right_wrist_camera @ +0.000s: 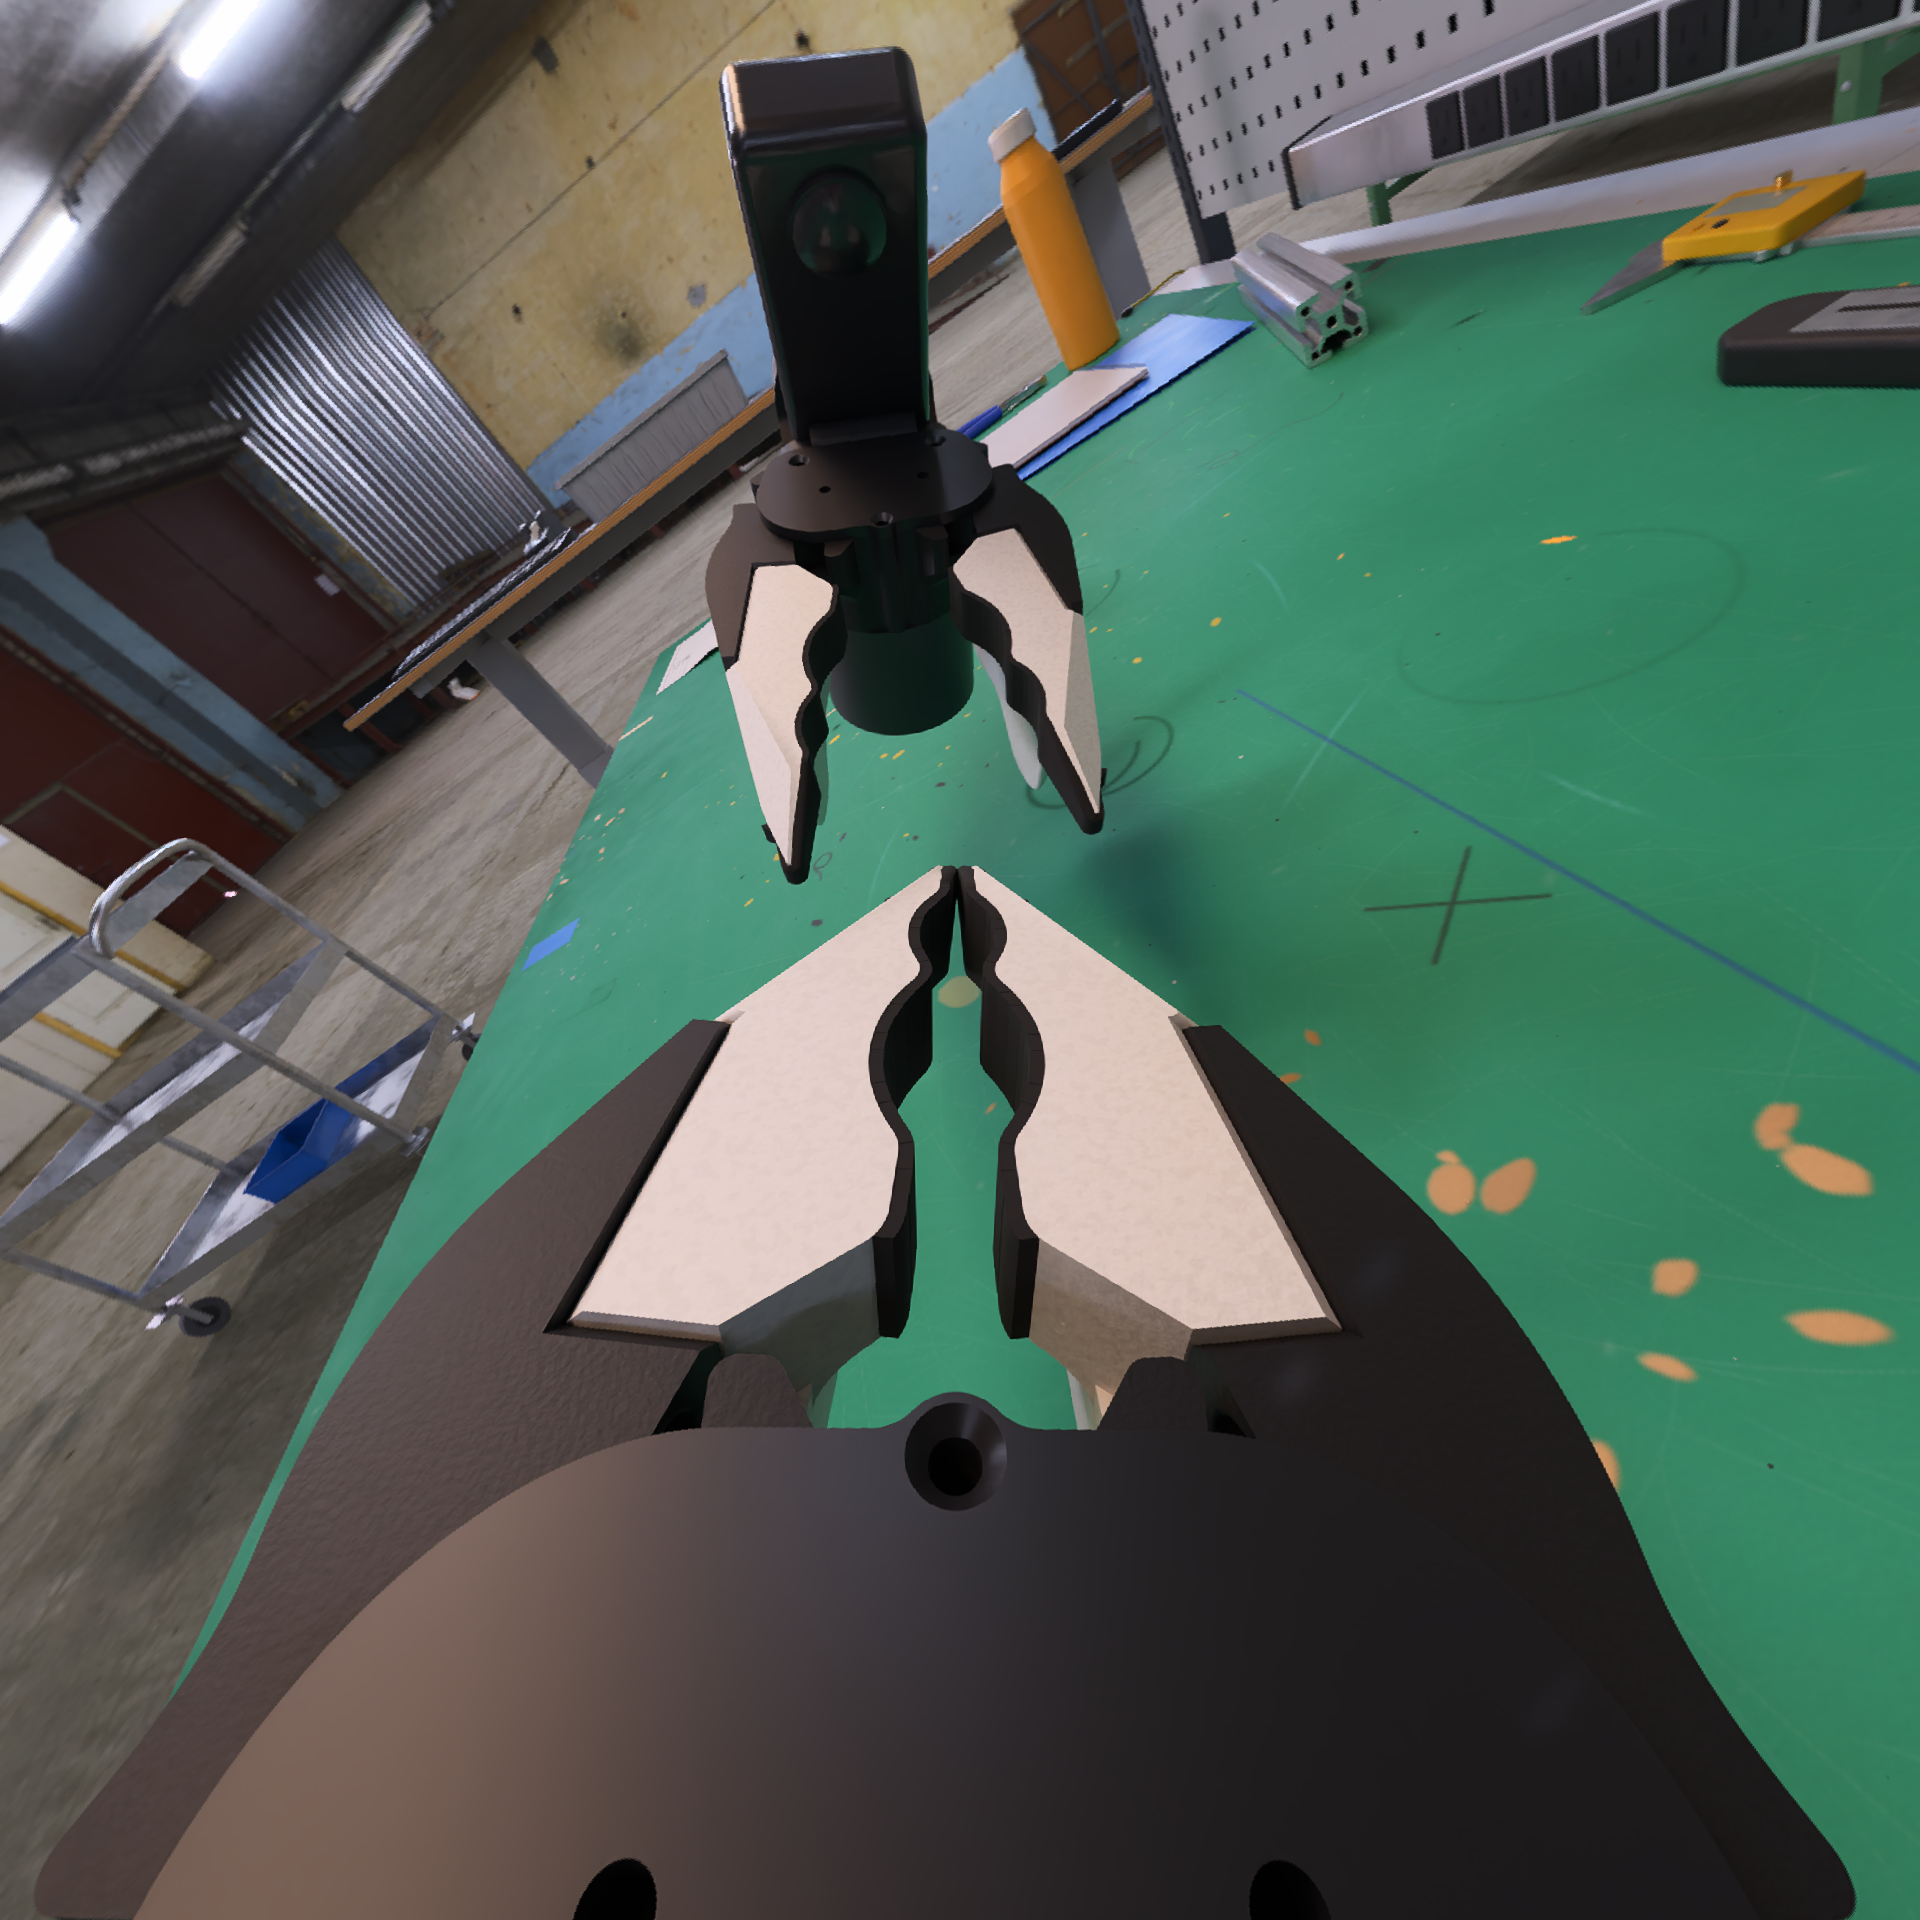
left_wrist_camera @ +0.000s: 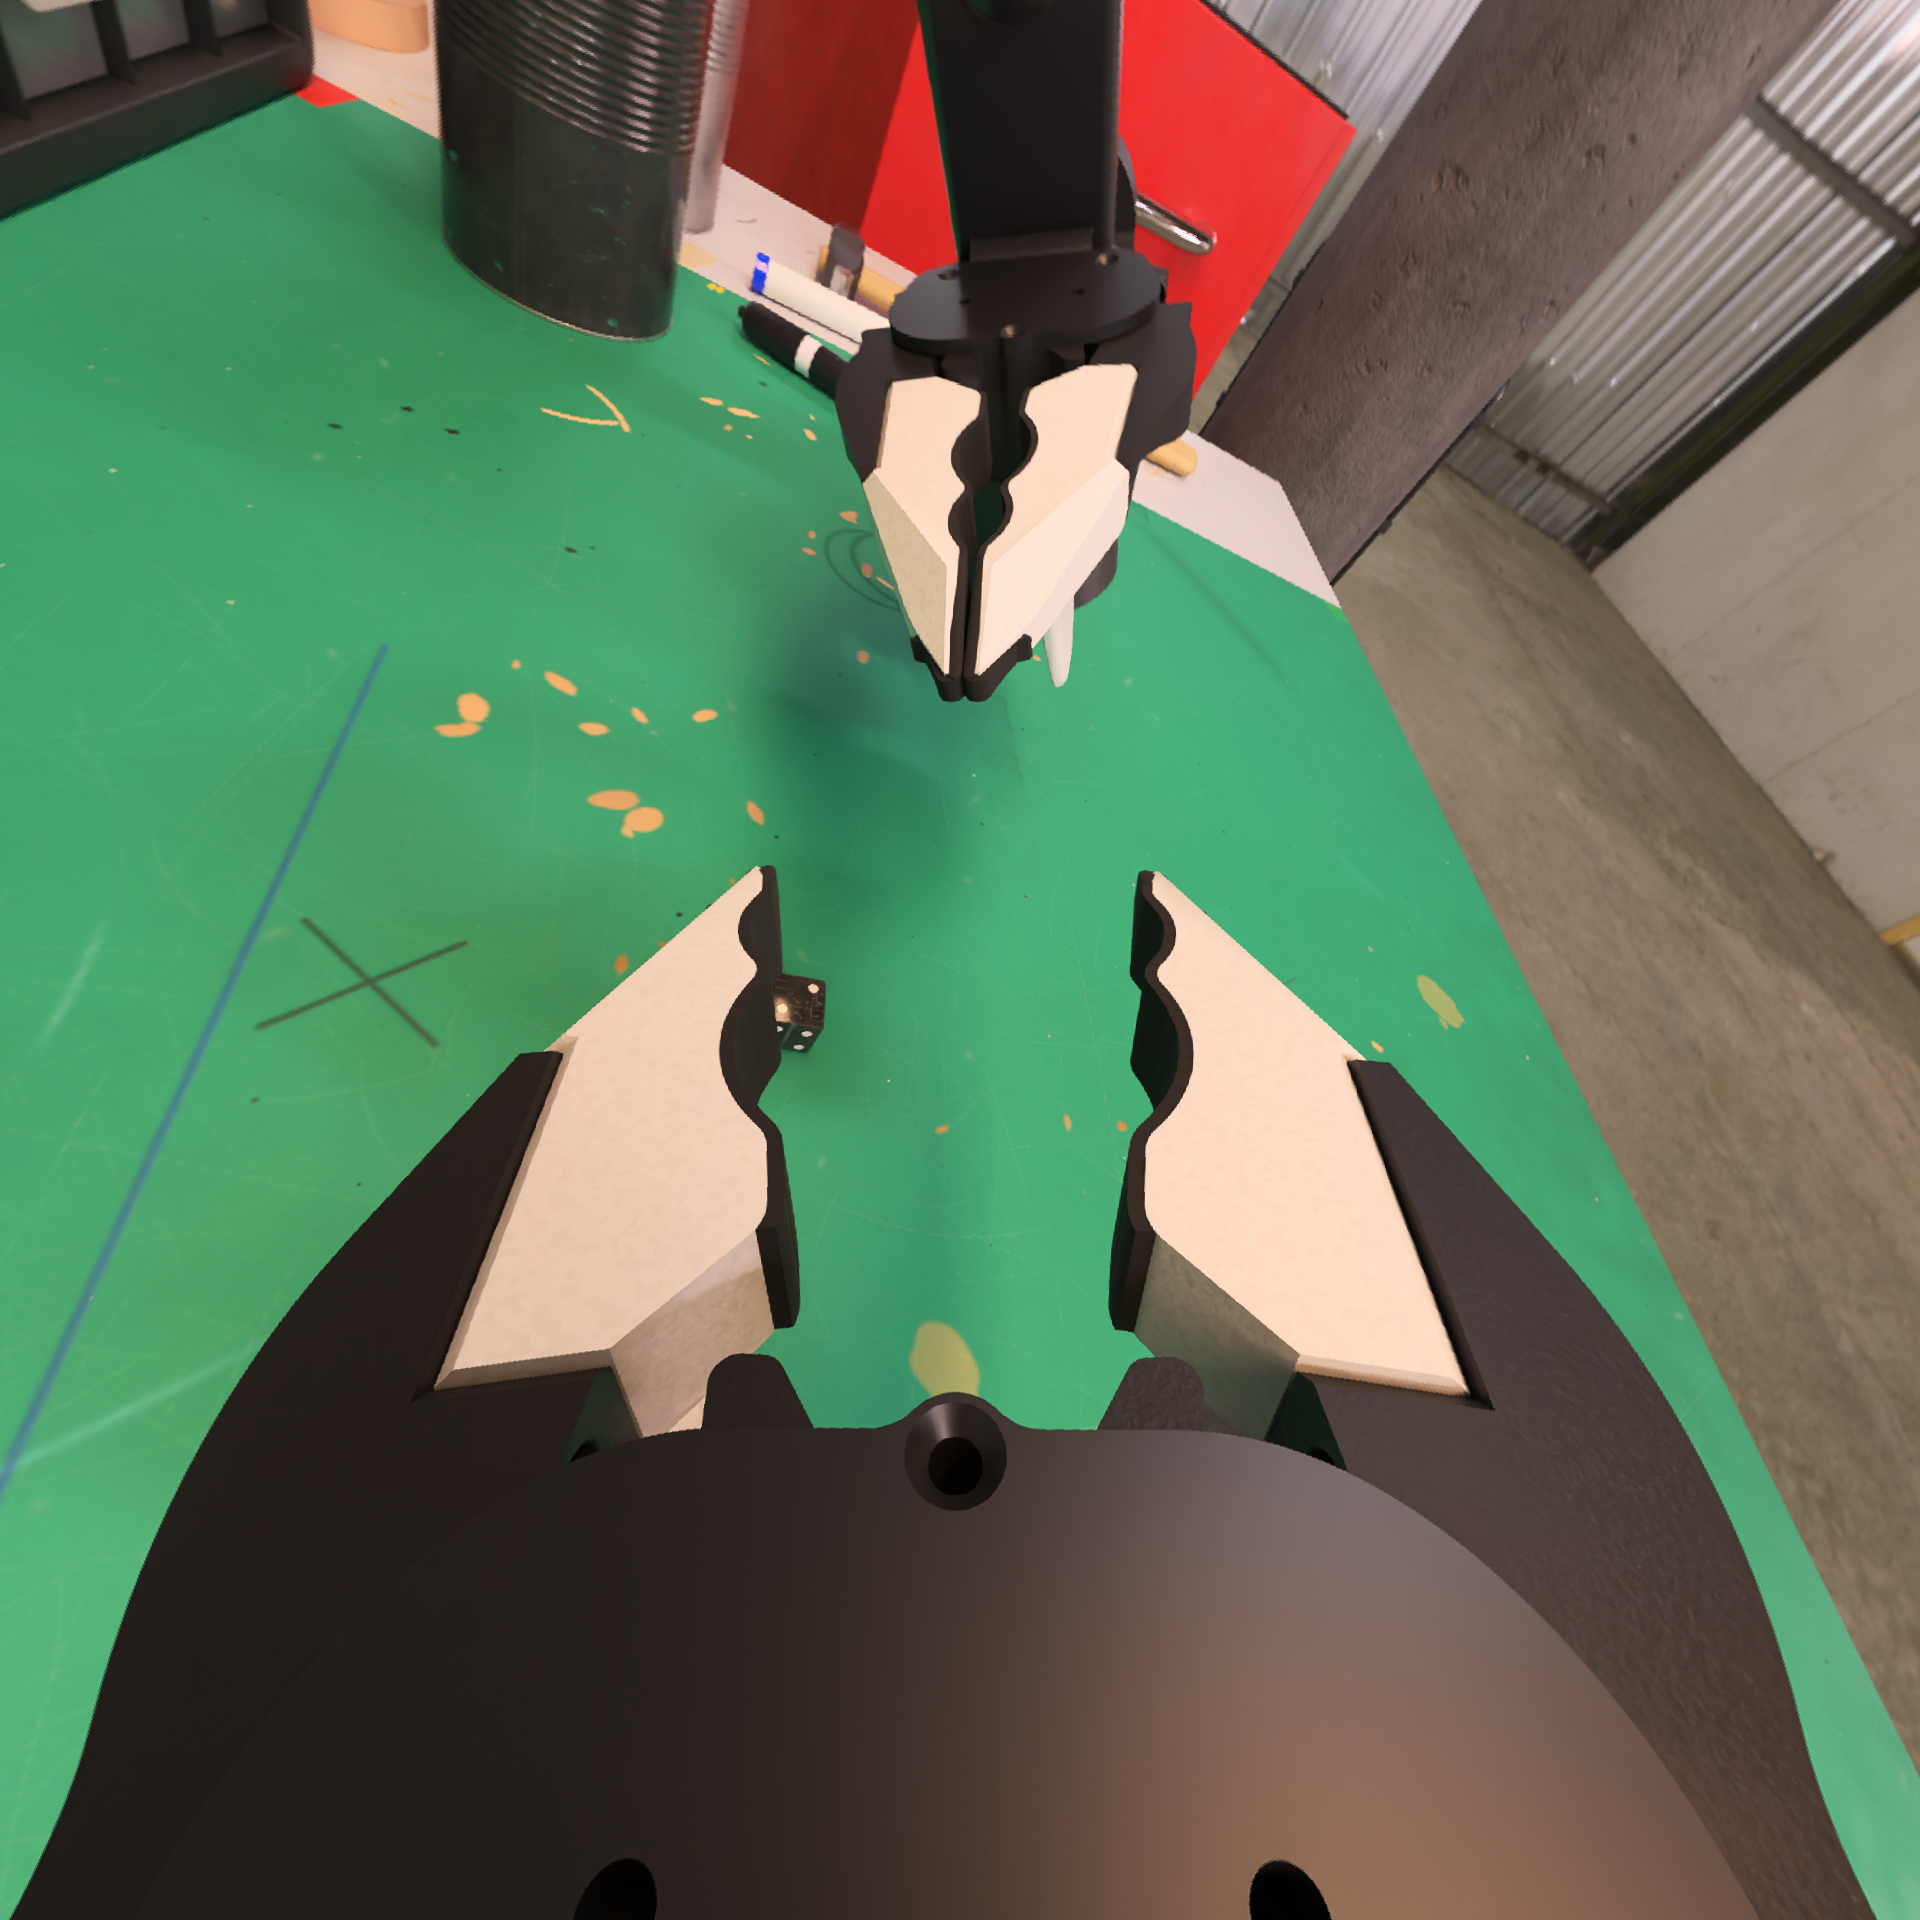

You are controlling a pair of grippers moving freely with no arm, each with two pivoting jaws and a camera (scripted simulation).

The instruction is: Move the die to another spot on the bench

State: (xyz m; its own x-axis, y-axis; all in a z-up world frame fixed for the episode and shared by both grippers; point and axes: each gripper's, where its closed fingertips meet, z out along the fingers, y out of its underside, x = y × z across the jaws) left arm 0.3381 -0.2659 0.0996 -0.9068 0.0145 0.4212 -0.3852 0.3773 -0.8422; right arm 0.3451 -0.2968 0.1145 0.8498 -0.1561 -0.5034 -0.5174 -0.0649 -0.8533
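1. Two risks: the left gripper (left_wrist_camera: 954, 883) is hanging spread wide, with the die (left_wrist_camera: 801, 1016) lying on the green bench (left_wrist_camera: 260, 540) just beside its left finger; closing off-centre could be knocking it away.
2. Opposite the die, the right gripper (right_wrist_camera: 956, 878) is sitting clenched and empty, possibly crowding the approach.

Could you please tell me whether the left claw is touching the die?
Cannot tell. In the left wrist view the die sits on the green bench beside the open left claw, its edge hidden behind one finger; neither contact nor gap shows.
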